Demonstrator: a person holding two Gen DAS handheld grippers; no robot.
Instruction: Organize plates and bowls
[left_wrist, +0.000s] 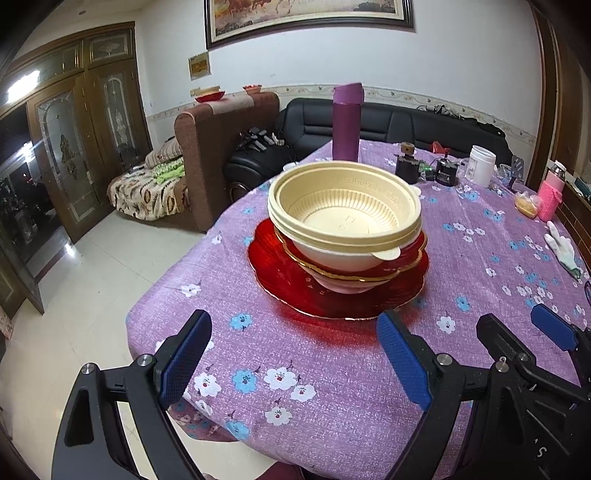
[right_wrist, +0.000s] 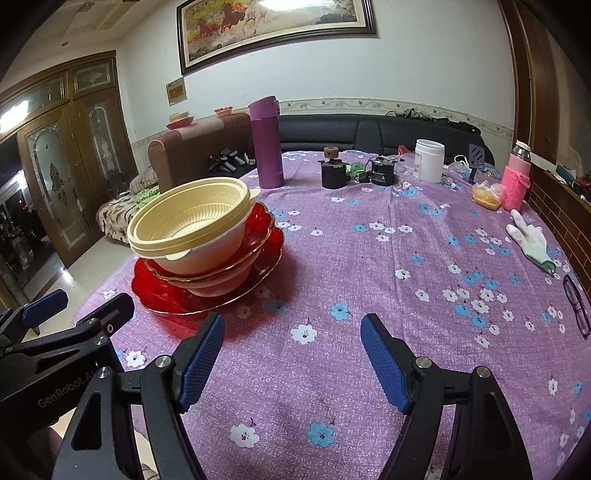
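Bowls (left_wrist: 343, 221) are stacked on plates (left_wrist: 295, 288); both claws, left (left_wrist: 295, 365) and right (right_wrist: 291, 365), are held open and empty; stacking is judged done.

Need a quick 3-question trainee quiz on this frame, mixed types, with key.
1. True or false: the cream bowls sit on top of the stack on the red plate.
2. The left gripper is: A) open, empty B) shut on a bowl C) shut on the purple flask.
3. Fill in: the white glove lies on the ____ tablecloth.

Key: 1 true; 2 A; 3 purple.
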